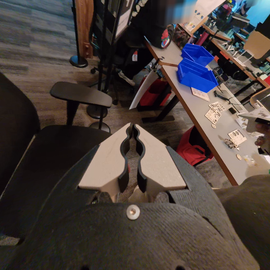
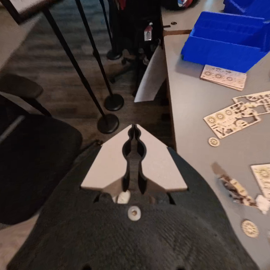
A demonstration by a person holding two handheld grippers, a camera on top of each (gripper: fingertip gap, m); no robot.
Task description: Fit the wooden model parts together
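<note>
Both grippers held off the left edge of the worktop, over carpeted floor, neither holding anything. Left gripper: fingertips drawn together with only a thin slit showing at the tips, nothing between them; it hangs above the floor beside a black office chair with its armrest. Right gripper: tips meeting, empty, pointing at the floor near the round bases of black stands; this view is blurred. Wooden model parts lie on the grey worktop, well apart from both grippers. Punched-out wooden sheets sit mid-worktop, overlapping one another, with a loose wooden gear just beside their near corner. An intact stack of sheets lies just in front of a blue bin; a second blue bin stands behind the first. Closer in, a small part-built assembly rests on the worktop, too blurred to tell its form, with another sheet beside it and a second loose gear nearer the edge. Red bags stand on the floor under the worktop. Further desks with clutter behind.
</note>
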